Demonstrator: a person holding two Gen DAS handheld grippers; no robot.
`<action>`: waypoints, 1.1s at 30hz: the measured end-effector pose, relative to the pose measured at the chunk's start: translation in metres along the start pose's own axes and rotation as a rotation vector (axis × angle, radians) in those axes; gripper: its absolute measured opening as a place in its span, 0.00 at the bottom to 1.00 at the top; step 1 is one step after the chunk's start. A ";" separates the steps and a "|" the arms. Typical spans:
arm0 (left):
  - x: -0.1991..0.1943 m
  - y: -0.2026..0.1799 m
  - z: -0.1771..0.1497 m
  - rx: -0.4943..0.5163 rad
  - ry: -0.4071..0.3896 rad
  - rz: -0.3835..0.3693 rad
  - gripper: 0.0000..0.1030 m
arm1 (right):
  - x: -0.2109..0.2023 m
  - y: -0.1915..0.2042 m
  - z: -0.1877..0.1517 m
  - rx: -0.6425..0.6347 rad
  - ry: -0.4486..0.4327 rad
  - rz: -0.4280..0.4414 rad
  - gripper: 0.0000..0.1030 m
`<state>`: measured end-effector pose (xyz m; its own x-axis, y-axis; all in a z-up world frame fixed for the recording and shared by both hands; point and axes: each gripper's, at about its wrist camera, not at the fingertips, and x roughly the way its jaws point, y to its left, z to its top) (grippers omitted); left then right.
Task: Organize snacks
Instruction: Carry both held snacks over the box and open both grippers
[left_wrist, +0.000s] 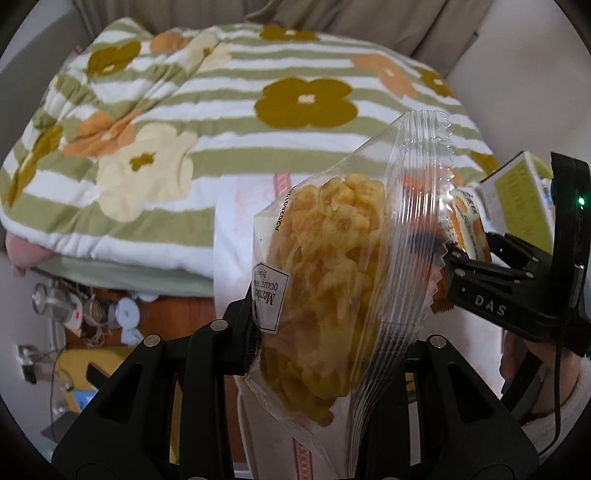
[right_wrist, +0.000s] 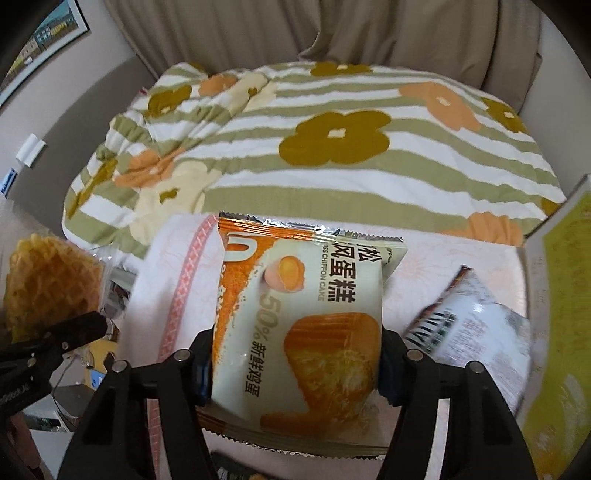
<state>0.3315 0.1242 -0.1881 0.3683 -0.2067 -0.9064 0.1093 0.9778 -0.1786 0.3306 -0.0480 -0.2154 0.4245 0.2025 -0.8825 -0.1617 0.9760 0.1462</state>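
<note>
The left gripper (left_wrist: 325, 354) is closed on a clear bag of yellow crisps (left_wrist: 325, 266), its jaws pressed against both sides and holding the bag upright above the near edge of the bed. To its right, the right gripper (right_wrist: 295, 373) is clamped across a chiffon cake packet (right_wrist: 303, 314), one finger on each long side, the packet facing the camera. Beyond both lies a striped floral quilt (right_wrist: 332, 177). At the far right stands a yellow-green box (right_wrist: 557, 314), with a dark-printed packet (right_wrist: 476, 332) just beside it.
</note>
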 end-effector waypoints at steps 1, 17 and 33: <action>-0.006 -0.005 0.003 0.012 -0.010 -0.009 0.28 | -0.010 -0.001 0.000 0.009 -0.014 0.001 0.59; -0.076 -0.170 0.054 0.284 -0.188 -0.127 0.28 | -0.177 -0.099 -0.010 0.158 -0.254 -0.058 0.59; -0.009 -0.388 0.063 0.358 -0.113 -0.200 0.28 | -0.247 -0.289 -0.046 0.220 -0.266 -0.115 0.59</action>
<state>0.3437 -0.2551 -0.0872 0.4044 -0.4129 -0.8161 0.4952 0.8490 -0.1843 0.2318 -0.3835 -0.0602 0.6507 0.0755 -0.7556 0.0842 0.9817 0.1706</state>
